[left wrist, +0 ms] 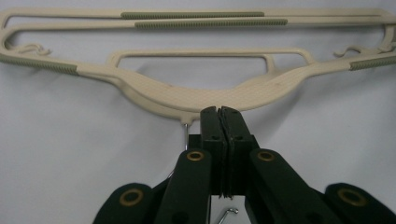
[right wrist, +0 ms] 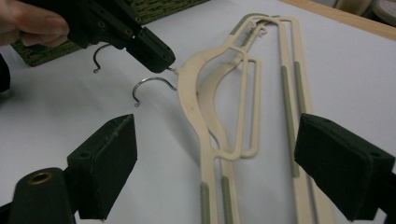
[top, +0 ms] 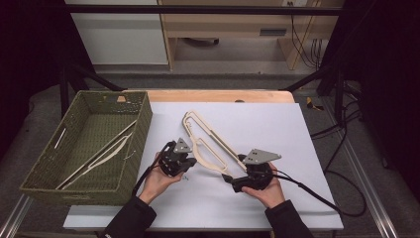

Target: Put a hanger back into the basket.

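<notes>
Here the cream plastic hangers [top: 208, 144] lie stacked on the white table sheet [top: 297, 198], their long axis running diagonally in the high view from the far left near the basket down toward the near right. In the right gripper view there are two of them, one on top of the other and slightly offset, each with green ribbed grip strips along the bars, and two thin metal hooks [right wrist: 148, 88] curl out from the curved neck toward the person's left. The left gripper [left wrist: 219, 111] is clenched tight, its jaws pressed together at the neck of the hangers where a hook wire comes out; the jaw tips touch the neck's edge, and the wire runs down just beside them. The right gripper [right wrist: 215, 172] is spread wide, its two black pads standing either side of the hangers' near shoulder end without pressing on it. Further left, on the table, stands a green woven basket [top: 141, 131] with more pale hangers [top: 99, 156] lying lengthwise inside.
</notes>
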`<control>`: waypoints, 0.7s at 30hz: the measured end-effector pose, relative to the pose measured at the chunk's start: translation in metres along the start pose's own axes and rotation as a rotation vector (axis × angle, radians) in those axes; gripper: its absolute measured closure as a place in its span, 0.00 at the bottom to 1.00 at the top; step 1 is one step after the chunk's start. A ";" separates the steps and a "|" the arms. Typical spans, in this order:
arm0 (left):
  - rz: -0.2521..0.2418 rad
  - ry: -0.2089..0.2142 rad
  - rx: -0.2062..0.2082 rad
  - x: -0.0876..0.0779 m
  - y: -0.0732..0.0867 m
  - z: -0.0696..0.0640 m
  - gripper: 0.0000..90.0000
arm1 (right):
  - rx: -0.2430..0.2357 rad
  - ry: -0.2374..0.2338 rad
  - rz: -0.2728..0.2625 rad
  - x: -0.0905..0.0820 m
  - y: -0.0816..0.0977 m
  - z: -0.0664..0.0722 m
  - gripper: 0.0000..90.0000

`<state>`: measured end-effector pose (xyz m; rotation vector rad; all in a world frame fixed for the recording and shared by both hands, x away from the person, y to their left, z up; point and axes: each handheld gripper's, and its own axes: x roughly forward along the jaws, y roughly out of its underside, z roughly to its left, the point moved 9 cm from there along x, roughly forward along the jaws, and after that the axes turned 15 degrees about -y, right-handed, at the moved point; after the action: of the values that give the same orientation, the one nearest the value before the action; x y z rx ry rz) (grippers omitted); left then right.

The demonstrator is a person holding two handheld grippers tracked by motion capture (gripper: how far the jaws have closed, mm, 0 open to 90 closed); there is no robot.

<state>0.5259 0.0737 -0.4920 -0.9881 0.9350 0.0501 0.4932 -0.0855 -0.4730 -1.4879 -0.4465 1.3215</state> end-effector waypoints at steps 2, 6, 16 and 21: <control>0.003 -0.008 0.012 -0.002 -0.001 -0.002 0.98 | -0.008 -0.007 0.015 0.008 -0.002 0.002 0.17; 0.004 0.000 0.019 -0.006 -0.004 -0.007 0.98 | -0.014 -0.013 0.055 0.029 -0.004 0.002 0.20; 0.000 0.003 0.018 -0.015 -0.011 -0.012 0.98 | -0.068 0.019 0.194 0.061 0.008 0.000 0.40; 0.003 0.007 0.028 -0.018 -0.012 -0.016 0.98 | -0.111 0.015 0.222 0.063 0.013 0.001 0.66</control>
<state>0.5094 0.0614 -0.4751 -0.9613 0.9410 0.0363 0.5080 -0.0389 -0.5145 -1.6762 -0.3570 1.4775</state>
